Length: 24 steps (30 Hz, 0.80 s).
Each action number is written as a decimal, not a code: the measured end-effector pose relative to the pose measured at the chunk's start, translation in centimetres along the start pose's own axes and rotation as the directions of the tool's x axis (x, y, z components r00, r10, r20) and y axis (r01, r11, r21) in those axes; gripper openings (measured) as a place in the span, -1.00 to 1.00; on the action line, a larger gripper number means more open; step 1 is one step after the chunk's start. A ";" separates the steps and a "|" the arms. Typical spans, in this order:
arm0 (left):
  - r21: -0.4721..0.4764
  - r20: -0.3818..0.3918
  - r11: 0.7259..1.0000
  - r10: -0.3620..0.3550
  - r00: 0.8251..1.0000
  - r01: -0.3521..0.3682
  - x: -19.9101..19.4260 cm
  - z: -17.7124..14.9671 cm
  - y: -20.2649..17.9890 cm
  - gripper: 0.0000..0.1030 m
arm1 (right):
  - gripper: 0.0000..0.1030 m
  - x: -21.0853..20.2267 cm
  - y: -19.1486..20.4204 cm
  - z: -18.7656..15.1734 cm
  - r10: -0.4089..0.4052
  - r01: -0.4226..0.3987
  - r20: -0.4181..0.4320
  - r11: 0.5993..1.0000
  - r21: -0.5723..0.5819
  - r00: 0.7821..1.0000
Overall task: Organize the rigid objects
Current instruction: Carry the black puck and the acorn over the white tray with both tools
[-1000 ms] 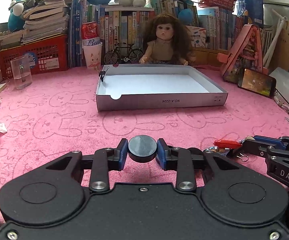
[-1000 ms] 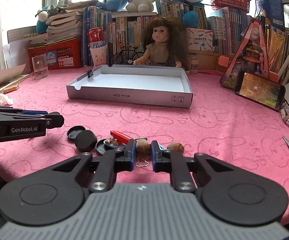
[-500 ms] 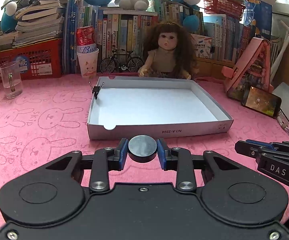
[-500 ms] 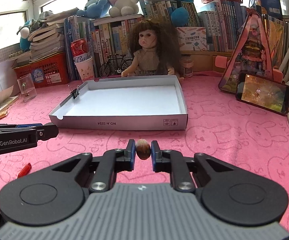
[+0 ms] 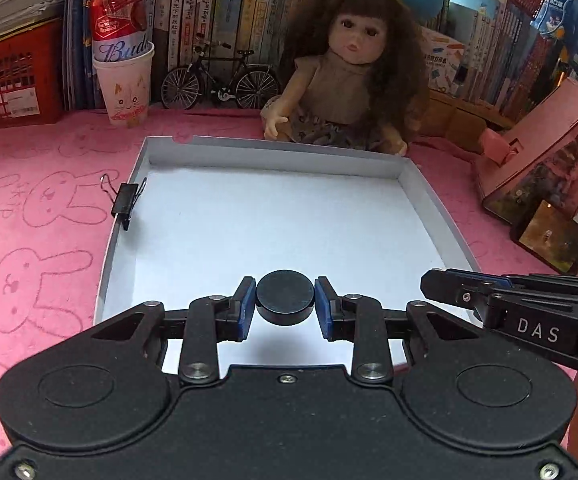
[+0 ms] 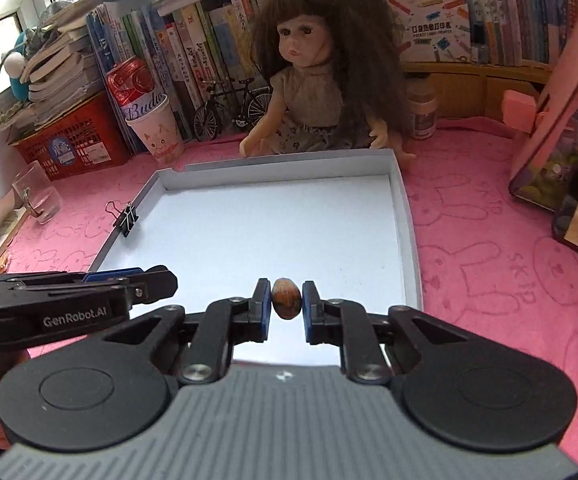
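Both grippers have come forward from the pink mat to hang over the shallow white cardboard tray (image 5: 273,216), left gripper (image 5: 285,303) pinching a black round cap (image 5: 285,298) at lower centre, right gripper (image 6: 286,299) pinching a brown nut (image 6: 286,298); release looks next.

Black round cap (image 5: 285,297): flat disc, lying level, pinched between the left tongs (image 5: 285,303), above the near floor of the tray.

Brown nut (image 6: 286,298): oval, mottled, standing on end between the right tongs (image 6: 286,305).

White shallow tray (image 5: 121,236): open, directly ahead of and beneath both tongs.
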<state>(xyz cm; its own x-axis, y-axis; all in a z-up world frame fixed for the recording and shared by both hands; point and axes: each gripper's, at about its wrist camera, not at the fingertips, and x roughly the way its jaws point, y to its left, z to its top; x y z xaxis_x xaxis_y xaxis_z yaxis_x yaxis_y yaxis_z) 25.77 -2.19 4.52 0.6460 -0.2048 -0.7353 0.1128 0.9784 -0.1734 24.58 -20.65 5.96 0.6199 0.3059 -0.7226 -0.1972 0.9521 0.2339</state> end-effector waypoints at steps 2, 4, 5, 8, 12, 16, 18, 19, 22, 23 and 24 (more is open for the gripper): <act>0.014 -0.011 1.000 0.010 1.000 -0.010 1.5 0.4 -0.4 -0.42 | -0.61 1.5 -0.2 0.7 -0.006 0.006 -0.033 1.000 0.014 0.999; 0.007 -0.019 1.000 0.016 1.000 -0.016 2.5 0.6 -0.5 -0.42 | -0.61 2.5 -0.2 0.9 -0.022 0.023 -0.047 1.000 0.012 0.999; 0.003 -0.022 1.000 0.020 1.000 -0.020 2.9 0.7 -0.5 -0.42 | -0.61 3.0 -0.1 1.0 -0.031 0.032 -0.049 0.999 0.010 0.998; 0.005 -0.027 0.999 0.044 0.999 -0.044 3.9 0.5 -0.5 -0.42 | -0.61 4.1 -0.3 1.1 -0.037 0.039 -0.054 0.999 0.034 0.998; 0.006 -0.023 0.998 0.063 0.998 -0.063 4.7 0.1 -0.3 -0.42 | -0.61 4.9 -0.7 0.9 -0.056 0.060 -0.060 0.997 0.056 0.997; 0.017 -0.004 0.998 0.058 0.998 -0.058 4.9 0.0 -0.4 -0.42 | -0.61 5.3 -1.0 0.7 -0.063 0.067 -0.055 0.995 0.075 0.997; 0.020 0.001 0.998 0.063 0.998 -0.063 5.0 0.0 -0.5 -0.42 | -0.61 5.5 -1.0 0.6 -0.063 0.067 -0.051 0.995 0.077 0.997; 0.022 0.004 0.998 0.064 0.998 -0.064 5.0 -0.1 -0.6 -0.42 | -0.61 5.5 -1.0 0.6 -0.064 0.068 -0.053 0.995 0.075 0.997; 0.037 0.012 0.997 0.067 0.998 -0.067 5.1 -0.2 -0.9 -0.42 | -0.61 5.5 -0.9 0.5 -0.068 0.071 -0.046 0.995 0.069 0.997; 0.044 0.014 0.997 0.069 0.998 -0.069 5.1 -0.2 -1.0 -0.42 | -0.60 5.5 -0.8 0.5 -0.068 0.071 -0.046 0.995 0.068 0.997; 0.050 0.015 0.996 0.069 0.997 -0.070 5.0 -0.3 -1.0 -0.41 | -0.56 5.5 -0.8 0.5 -0.067 0.070 -0.044 0.995 0.067 0.997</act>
<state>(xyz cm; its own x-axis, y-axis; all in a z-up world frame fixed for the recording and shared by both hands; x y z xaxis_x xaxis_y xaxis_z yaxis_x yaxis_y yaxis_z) 28.69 -4.25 0.82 0.6639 -0.1362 -0.7353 0.1049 0.9905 -0.0888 28.53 -19.78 2.14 0.5974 0.2415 -0.7647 -0.1021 0.9687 0.2262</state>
